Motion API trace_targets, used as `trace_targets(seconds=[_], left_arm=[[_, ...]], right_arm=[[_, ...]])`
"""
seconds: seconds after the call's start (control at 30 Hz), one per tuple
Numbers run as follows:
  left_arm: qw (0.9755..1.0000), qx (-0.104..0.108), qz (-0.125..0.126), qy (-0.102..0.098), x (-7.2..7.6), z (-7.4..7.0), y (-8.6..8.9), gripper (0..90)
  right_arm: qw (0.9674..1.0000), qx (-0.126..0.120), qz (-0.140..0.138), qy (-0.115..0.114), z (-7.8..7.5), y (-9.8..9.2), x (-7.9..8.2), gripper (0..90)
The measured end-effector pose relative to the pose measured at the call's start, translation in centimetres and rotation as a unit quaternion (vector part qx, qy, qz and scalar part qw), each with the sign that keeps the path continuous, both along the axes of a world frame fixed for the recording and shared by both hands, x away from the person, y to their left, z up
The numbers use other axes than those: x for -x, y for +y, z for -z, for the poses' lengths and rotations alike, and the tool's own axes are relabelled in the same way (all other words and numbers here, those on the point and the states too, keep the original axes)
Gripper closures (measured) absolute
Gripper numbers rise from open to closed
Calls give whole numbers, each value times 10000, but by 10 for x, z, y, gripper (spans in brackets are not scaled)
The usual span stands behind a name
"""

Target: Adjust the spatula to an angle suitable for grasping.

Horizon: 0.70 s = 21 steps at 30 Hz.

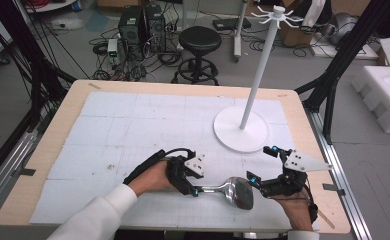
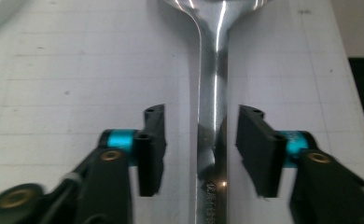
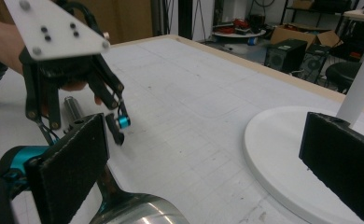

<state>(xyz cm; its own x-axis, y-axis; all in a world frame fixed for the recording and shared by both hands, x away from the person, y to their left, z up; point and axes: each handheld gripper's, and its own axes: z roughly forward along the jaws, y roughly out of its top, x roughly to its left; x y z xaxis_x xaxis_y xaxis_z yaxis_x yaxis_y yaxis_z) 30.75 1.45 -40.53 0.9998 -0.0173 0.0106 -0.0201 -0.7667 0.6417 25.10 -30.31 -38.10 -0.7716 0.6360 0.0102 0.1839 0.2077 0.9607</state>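
Note:
A large shiny metal spoon [image 1: 238,192] lies on the white grid mat near the table's front edge, its handle pointing left. My left gripper [image 1: 195,190] sits over the end of that handle. In the left gripper view the handle [image 2: 213,116] runs between the jaws of the left gripper [image 2: 201,144] with a gap on each side, so it is open. My right gripper [image 1: 263,164] stands open and wide just right of the spoon's bowl [image 3: 138,212]. Nothing lies between the pads of the right gripper [image 3: 208,163].
A white stand with a round base [image 1: 233,132] and a tall pole [image 1: 258,75] topped by hooks stands at the table's back right, close to my right gripper. The mat [image 1: 133,125] covers most of the wooden table [image 1: 73,100]. A stool [image 1: 199,40] and computers stand on the floor behind.

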Motion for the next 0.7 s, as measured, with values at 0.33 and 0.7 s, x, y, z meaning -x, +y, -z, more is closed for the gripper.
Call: trace_targets(seconds=[0.33,0.7], left_arm=[[9886,980,-1015,-532,8,-36,76,284],[9567,2027,-2031,-492,26,-39,159,17]], right_arm=[[10000,12,27,59,0,-6,-1,4],[9996,81,-39,273,-5,-10,-7,4]])
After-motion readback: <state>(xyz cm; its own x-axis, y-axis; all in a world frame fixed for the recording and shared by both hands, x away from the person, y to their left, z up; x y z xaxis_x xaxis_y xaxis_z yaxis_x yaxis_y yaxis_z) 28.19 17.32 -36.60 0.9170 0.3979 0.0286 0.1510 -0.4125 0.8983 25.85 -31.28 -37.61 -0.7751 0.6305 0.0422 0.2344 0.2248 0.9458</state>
